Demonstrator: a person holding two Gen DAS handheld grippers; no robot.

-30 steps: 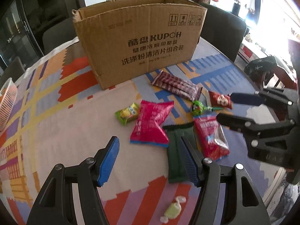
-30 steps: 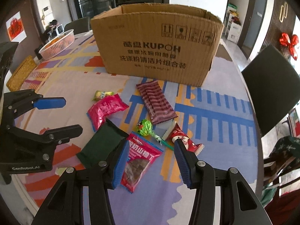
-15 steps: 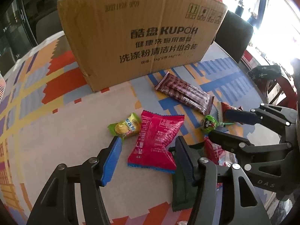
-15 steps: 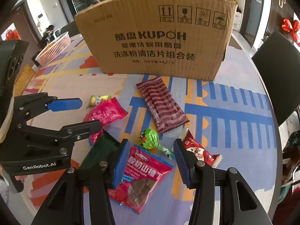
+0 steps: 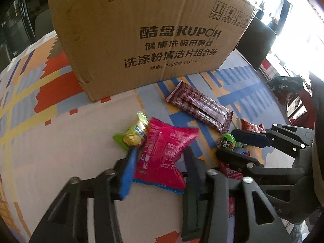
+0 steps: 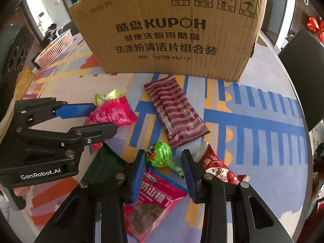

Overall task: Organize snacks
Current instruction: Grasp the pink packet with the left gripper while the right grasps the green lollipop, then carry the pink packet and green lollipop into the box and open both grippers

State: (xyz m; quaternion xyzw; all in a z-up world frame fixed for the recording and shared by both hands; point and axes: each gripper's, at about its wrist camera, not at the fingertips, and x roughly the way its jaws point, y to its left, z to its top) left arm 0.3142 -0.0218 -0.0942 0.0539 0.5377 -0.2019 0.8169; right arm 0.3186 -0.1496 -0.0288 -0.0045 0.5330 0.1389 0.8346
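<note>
The left gripper (image 5: 160,162) is set over the pink snack packet (image 5: 165,151), its jaws having just been closing with the packet between them; the blue pad is seen touching the packet's left edge, but whether the dark pad already presses the right edge cannot be told. The packet's long axis runs away from the gripper toward the cardboard box (image 5: 145,34) at the table's far edge, so it is spanned across its short width. The right gripper (image 6: 164,166) has likewise been narrowing — the green lollipop (image 6: 160,154) lies between its fingertips, untouched on either side, with its stick trailing toward the right finger; the jaws are still parted. Each packet lies nearer its own gripper; the brown striped bar (image 6: 175,113) lies further off, toward the box — the likely destination, judged from the task.
</note>
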